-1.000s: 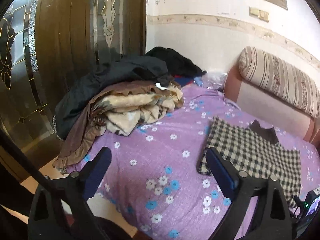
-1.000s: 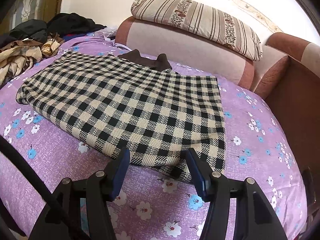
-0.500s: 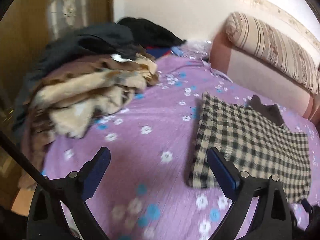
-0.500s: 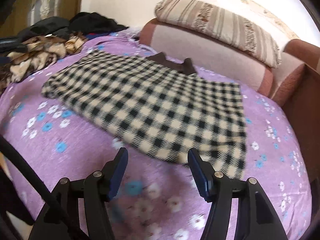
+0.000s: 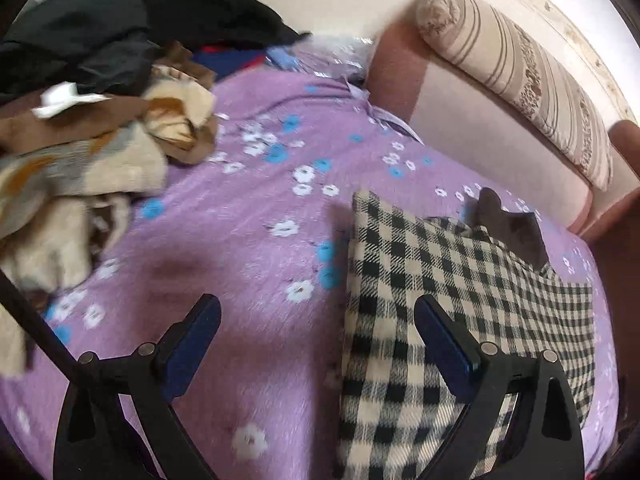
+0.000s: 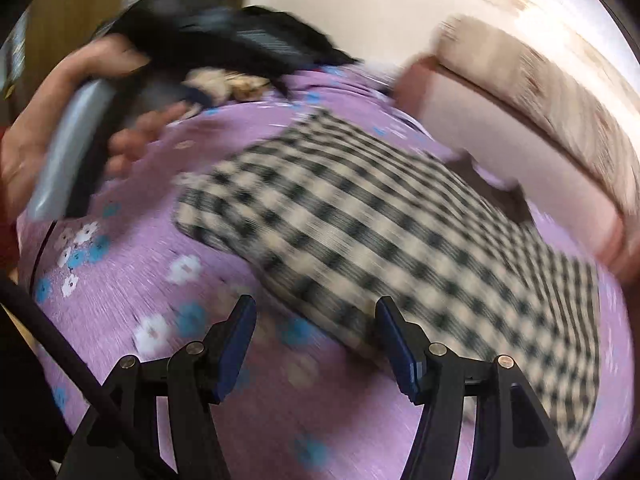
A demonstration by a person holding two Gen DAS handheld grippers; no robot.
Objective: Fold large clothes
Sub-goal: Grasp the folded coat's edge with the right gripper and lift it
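A black-and-cream checked garment (image 5: 460, 292) with a dark collar (image 5: 508, 228) lies folded flat on the purple flowered bedspread (image 5: 248, 240). My left gripper (image 5: 316, 320) is open and empty, just above the bed at the garment's left edge; its right finger is over the cloth. My right gripper (image 6: 316, 320) is open and empty, over the garment's (image 6: 400, 232) near edge. The right wrist view is blurred by motion. In it, the person's hand holds the left gripper's handle (image 6: 76, 140) at upper left.
A heap of brown, cream and black clothes (image 5: 80, 112) lies at the bed's left end. A pink padded headboard (image 5: 480, 128) with a striped bolster (image 5: 532, 80) runs along the far side.
The left gripper has swung right and down toward the garment's left edge. The right gripper has moved left along the garment's near edge and is still moving. Both stay open.
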